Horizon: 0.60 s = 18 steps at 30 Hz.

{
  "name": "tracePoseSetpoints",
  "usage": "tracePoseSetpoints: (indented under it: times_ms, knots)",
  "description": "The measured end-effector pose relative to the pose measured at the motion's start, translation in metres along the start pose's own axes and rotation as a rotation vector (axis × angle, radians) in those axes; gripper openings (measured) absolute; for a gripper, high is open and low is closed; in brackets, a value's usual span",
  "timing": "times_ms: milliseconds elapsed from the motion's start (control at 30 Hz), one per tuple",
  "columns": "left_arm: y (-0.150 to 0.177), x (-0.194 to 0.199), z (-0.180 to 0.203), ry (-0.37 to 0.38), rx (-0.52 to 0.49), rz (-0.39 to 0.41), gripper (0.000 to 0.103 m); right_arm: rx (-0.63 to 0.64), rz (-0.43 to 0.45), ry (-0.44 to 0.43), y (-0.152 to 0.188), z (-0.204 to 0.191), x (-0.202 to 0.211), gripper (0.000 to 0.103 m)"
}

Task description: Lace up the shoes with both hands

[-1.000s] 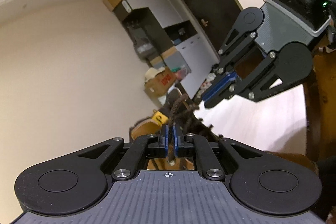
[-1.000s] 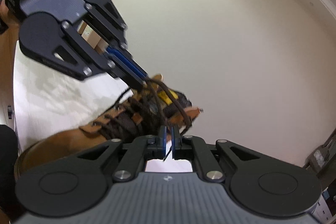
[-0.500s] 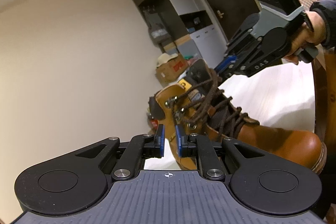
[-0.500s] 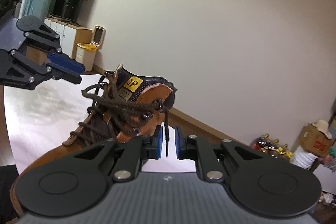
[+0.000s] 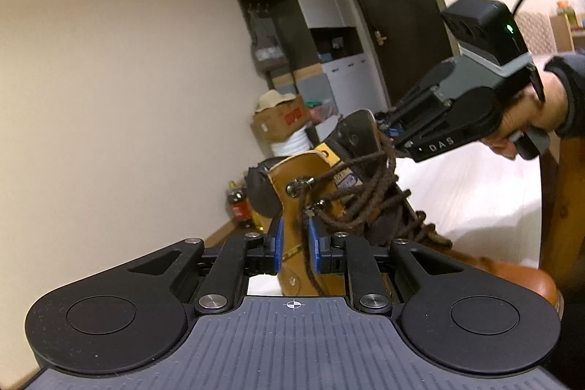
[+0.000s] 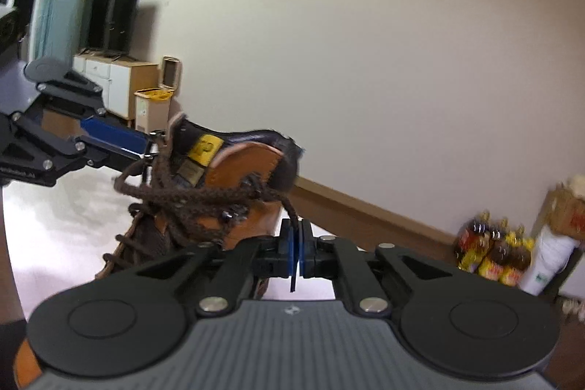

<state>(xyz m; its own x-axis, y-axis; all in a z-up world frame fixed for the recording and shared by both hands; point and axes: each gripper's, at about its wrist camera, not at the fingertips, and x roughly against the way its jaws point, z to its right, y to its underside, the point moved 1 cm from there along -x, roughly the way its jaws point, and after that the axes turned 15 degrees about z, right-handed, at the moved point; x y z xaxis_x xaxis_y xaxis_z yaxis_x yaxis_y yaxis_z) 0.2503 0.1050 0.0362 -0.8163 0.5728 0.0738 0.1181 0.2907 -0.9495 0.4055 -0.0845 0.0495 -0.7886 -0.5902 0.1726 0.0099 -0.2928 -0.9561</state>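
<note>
Boot (image 5: 314,192) stands on the white table (image 5: 475,200), dead centre. Left gripper (image 5: 294,243) has just been opening, pads apart at six o'clock, lace (image 5: 310,265) hanging loose between them, seemingly untouched. Right gripper (image 6: 295,243) has just been closing and is clenched on the lace end.

Your boot (image 5: 307,185) is tan-brown leather with a black collar, a yellow tongue label (image 6: 205,146) and dark brown braided laces (image 6: 190,198). Both black grippers carry blue pads (image 5: 314,245). The tabletop (image 5: 475,192) is white, edged in brown wood.
</note>
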Motion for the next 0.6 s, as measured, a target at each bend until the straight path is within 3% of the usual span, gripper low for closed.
tracePoseSetpoints:
  times_ms: [167, 267, 300, 600]
  knots:
    - [0.003, -0.003, -0.002, -0.01, 0.018, -0.017, 0.018, -0.045, -0.102, 0.046, 0.016, 0.006, 0.01, 0.003]
    - [0.004, 0.0, -0.003, -0.011, 0.041, -0.022, 0.015, -0.13, -0.174, 0.032, 0.029, 0.006, 0.018, 0.003]
    - [0.004, 0.001, -0.004, 0.002, 0.05, -0.029, 0.003, -0.145, -0.184, 0.021, 0.031, 0.004, 0.02, 0.003]
    - [0.015, 0.015, 0.021, 0.097, 0.0, -0.065, 0.001, -0.26, -0.194, -0.109, 0.024, -0.024, 0.038, 0.003]
